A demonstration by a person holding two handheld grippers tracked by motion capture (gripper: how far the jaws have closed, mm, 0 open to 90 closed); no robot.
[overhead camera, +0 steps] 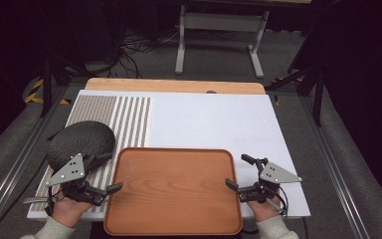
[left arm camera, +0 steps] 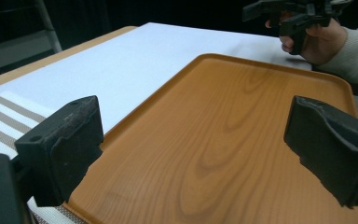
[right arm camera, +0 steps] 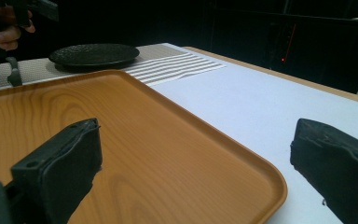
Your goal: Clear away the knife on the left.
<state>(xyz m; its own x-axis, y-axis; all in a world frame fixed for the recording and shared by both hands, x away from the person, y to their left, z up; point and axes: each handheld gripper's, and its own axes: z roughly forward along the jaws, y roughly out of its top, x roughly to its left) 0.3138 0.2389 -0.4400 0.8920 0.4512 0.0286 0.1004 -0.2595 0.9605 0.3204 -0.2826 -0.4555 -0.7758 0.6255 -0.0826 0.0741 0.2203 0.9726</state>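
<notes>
Both my hands sit low at the near edge. My left gripper (overhead camera: 104,173) gapes wide at the left rim of the wooden tray (overhead camera: 174,189); my right gripper (overhead camera: 238,173) gapes wide at its right rim. Farther left, a dark plate (overhead camera: 82,141) rests on the striped mat (overhead camera: 129,122).

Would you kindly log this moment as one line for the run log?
left tongs: open, at tray's left edge | right tongs: open, at tray's right edge | tray: empty | dark plate: on striped mat
</notes>
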